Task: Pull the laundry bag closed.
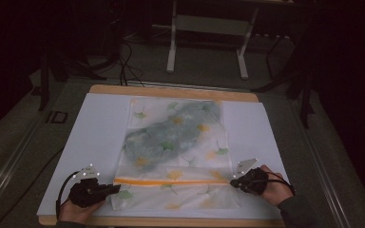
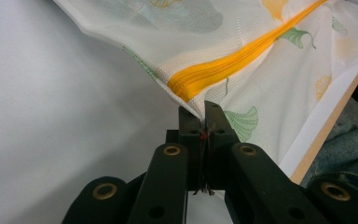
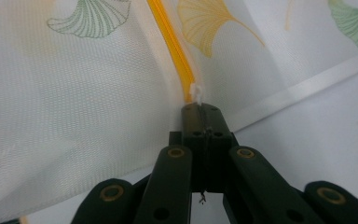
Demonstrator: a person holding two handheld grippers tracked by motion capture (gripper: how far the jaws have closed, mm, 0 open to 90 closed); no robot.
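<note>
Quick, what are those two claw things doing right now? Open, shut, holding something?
Left gripper: shut on the mesh bag at the zipper's end.
Right gripper: shut on the zipper pull.

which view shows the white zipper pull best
The right gripper view: the white zipper pull sits close up at the end of the orange zipper, pinched by the right gripper. The high view shows that spot too small to make out; the left gripper view shows the zipper's other end.
</note>
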